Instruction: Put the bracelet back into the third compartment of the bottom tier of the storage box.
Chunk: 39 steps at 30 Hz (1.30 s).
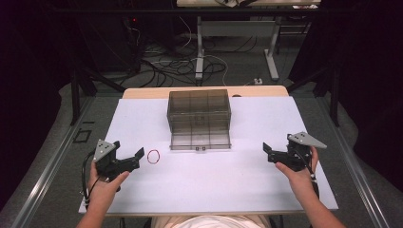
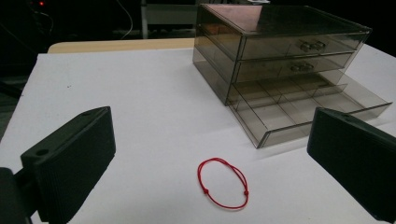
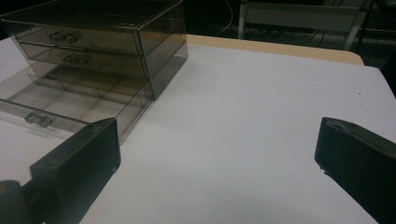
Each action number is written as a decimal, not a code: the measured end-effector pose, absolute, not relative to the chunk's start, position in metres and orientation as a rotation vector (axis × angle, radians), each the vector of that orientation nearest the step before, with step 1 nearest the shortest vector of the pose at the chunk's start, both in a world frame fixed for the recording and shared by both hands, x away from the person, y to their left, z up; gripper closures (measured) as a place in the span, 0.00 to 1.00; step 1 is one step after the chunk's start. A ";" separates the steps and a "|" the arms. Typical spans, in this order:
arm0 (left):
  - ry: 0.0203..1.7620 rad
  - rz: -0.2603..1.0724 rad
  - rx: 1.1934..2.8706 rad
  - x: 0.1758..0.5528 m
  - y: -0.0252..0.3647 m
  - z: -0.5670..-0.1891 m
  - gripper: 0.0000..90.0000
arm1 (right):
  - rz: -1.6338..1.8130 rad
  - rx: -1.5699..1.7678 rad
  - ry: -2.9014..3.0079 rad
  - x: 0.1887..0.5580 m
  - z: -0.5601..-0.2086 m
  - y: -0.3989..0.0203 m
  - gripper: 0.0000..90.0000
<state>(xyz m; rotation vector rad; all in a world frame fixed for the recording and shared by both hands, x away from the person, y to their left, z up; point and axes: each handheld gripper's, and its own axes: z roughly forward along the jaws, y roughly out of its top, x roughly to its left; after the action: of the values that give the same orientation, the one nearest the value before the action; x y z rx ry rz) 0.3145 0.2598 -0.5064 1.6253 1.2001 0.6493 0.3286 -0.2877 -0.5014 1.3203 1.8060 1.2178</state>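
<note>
A thin red string loop [image 2: 223, 182] is seen lying on the white table [image 1: 199, 175], just beside the wide-jawed left gripper [image 1: 135, 159]; the right gripper [image 1: 269, 151], likewise wide, is held right of a smoky transparent plastic drawer box [image 1: 199, 116], whose bottom drawer [image 2: 303, 109] is pulled out.

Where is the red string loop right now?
In the high view the red string loop lies flat on the white table, left of centre, just ahead of the open left gripper and left of the drawer box.

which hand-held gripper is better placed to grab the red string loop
Left. The left hand-held gripper sits open just beside the red string loop, which lies between its jaws; the right hand-held gripper is across the table.
</note>
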 end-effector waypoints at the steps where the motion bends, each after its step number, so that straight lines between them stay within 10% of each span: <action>1: 1.201 0.650 1.624 0.314 0.260 -0.506 0.01 | 1.236 1.304 1.788 0.330 -0.502 -0.288 0.00; 39: 1.304 0.632 1.678 0.336 0.247 -0.489 0.21 | 1.229 1.301 1.821 0.329 -0.503 -0.285 0.07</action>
<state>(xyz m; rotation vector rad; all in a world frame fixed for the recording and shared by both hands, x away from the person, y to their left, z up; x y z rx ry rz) 0.3359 0.2475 -0.4890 1.6780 1.3040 0.6323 0.3286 -0.2848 -0.5028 1.3014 1.8214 1.2290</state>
